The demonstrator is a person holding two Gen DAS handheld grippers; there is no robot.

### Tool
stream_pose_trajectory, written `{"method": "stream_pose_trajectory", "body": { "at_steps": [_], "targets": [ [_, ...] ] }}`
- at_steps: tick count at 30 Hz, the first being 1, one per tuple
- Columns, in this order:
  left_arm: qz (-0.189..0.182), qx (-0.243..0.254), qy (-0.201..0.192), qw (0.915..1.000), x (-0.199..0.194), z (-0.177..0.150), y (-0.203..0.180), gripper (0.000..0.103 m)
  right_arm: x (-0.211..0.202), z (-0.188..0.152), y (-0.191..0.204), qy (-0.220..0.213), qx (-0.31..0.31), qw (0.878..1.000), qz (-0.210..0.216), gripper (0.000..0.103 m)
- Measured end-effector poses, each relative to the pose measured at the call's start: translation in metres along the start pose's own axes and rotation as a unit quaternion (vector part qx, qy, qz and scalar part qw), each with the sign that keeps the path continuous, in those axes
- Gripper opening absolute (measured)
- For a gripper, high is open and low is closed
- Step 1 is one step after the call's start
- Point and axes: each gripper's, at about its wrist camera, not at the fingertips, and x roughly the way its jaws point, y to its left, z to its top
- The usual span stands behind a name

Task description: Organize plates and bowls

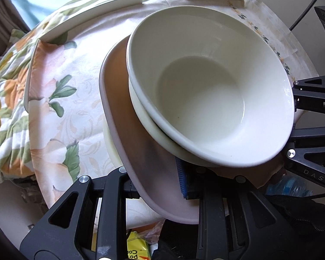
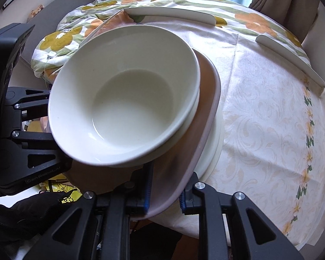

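Two nested white bowls [image 1: 205, 91] sit on a pinkish-brown plate [image 1: 149, 162]; white plates [image 1: 110, 147] lie under it. My left gripper [image 1: 158, 182] is shut on the pink plate's near edge. My right gripper [image 2: 165, 195] is shut on the same plate's rim [image 2: 205, 125] from the opposite side. The bowls [image 2: 123, 99] fill the middle of the right wrist view, with the white plates [image 2: 214, 151] below. The stack looks tilted and held just above the table. Each gripper shows in the other's view, right [image 1: 309, 117] and left [image 2: 28, 125].
The round table [image 2: 270, 108] has a pale floral cloth and white raised rim pieces [image 2: 169, 14] at its far edge. A flowered quilt [image 1: 6, 91] lies beyond it. A water bottle [image 1: 290, 186] and yellow packaging [image 1: 136, 249] lie below the table edge.
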Motion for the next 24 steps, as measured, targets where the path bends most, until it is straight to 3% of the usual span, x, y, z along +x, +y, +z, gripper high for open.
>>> {"method": "stream_pose_trajectory", "body": {
  "at_steps": [14,18,24],
  "targets": [
    [0.006,-0.006,0.022,0.9997,0.006,0.009,-0.002,0.021,0.002,0.003,-0.006,0.008,0.011,1.0,-0.001,0.019],
    [0.034,0.006,0.023,0.9991,0.001,0.014,-0.002,0.021,0.002,0.004,-0.008,0.006,0.018,1.0,0.002,0.019],
    [0.041,0.012,0.035,0.9985,-0.007,0.016,-0.004,0.022,0.002,0.005,-0.007,0.01,0.024,1.0,-0.004,0.019]
  ]
}}
